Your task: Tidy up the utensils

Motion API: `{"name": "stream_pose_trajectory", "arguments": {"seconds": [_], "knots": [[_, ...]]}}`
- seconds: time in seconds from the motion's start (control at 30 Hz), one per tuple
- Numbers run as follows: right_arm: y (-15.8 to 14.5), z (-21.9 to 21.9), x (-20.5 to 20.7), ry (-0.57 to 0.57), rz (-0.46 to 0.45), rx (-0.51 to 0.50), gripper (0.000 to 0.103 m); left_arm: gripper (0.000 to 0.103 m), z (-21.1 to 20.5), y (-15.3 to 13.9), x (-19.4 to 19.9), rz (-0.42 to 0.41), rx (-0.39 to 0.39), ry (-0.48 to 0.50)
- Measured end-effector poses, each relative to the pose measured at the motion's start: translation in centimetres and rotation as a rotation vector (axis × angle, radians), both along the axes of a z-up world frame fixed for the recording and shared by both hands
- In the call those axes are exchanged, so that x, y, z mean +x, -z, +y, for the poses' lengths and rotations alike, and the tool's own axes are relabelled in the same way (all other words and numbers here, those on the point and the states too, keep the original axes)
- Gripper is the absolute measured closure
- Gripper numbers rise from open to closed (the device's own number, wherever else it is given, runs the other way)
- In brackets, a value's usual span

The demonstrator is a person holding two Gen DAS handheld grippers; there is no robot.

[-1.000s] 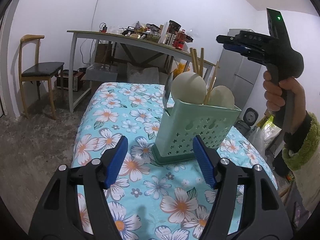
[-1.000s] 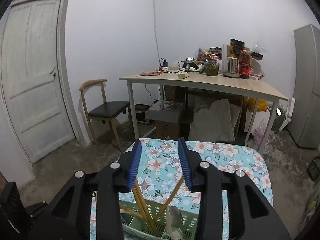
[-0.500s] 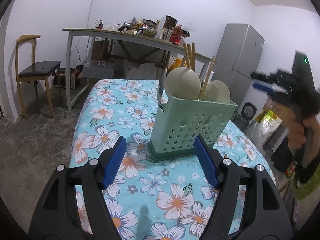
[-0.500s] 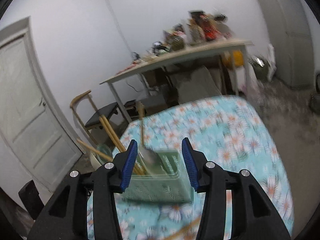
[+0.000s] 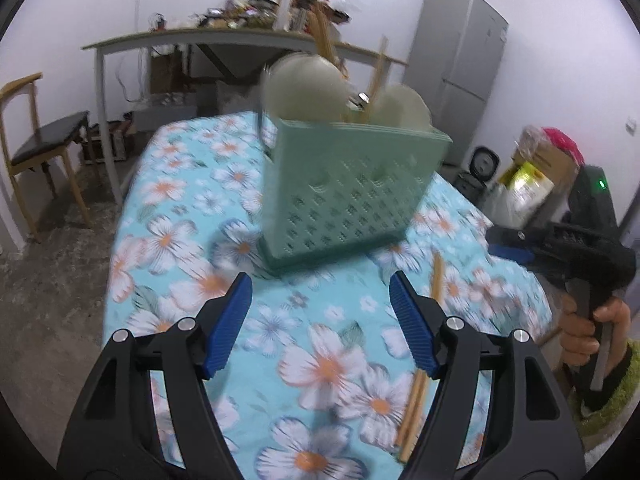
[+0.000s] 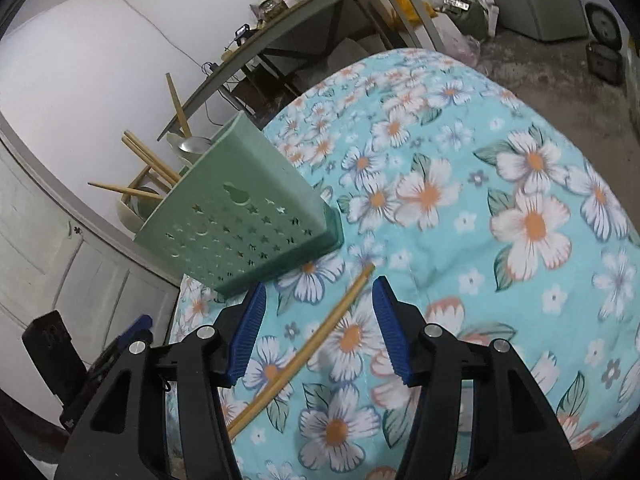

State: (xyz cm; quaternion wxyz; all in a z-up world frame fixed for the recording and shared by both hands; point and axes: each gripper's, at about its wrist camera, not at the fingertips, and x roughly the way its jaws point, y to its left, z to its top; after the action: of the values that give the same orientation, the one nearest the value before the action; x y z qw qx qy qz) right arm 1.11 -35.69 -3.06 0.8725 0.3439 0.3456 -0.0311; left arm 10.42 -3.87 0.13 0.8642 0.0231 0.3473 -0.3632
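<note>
A green perforated utensil holder (image 5: 348, 188) stands on the flowered tablecloth (image 5: 320, 360), holding chopsticks, a metal spoon and pale ladles. It also shows in the right wrist view (image 6: 244, 216). A pair of wooden chopsticks (image 6: 304, 352) lies loose on the cloth near the holder; it also shows in the left wrist view (image 5: 424, 360). My left gripper (image 5: 320, 320) is open and empty, in front of the holder. My right gripper (image 6: 318, 328) is open, low over the loose chopsticks, which lie between its jaws. It also shows at the right of the left wrist view (image 5: 512, 246).
A long cluttered table (image 5: 224, 38) stands behind. A wooden chair (image 5: 40, 148) is at the left, a grey fridge (image 5: 460, 68) at the back right. Bags and boxes (image 5: 532, 176) sit on the floor at the right.
My right gripper has dropped from high above the holder to just over the loose chopsticks on the cloth. My left gripper has moved closer and rightward. Both stayed open.
</note>
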Motion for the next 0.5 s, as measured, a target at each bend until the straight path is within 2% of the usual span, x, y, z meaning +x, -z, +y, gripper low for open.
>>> {"name": "stream_pose_trajectory", "arguments": {"seconds": [0.23, 0.5], "knots": [[0.6, -0.4, -0.2, -0.015, -0.004, 0.039, 0.049, 0.037, -1.9, 2.0, -2.2, 0.045, 0.079, 0.135], [1.4, -0.2, 0.1, -0.036, 0.009, 0.064, 0.049, 0.061, -3.8, 4.0, -3.8, 0.106, 0.136, 0.279]]}}
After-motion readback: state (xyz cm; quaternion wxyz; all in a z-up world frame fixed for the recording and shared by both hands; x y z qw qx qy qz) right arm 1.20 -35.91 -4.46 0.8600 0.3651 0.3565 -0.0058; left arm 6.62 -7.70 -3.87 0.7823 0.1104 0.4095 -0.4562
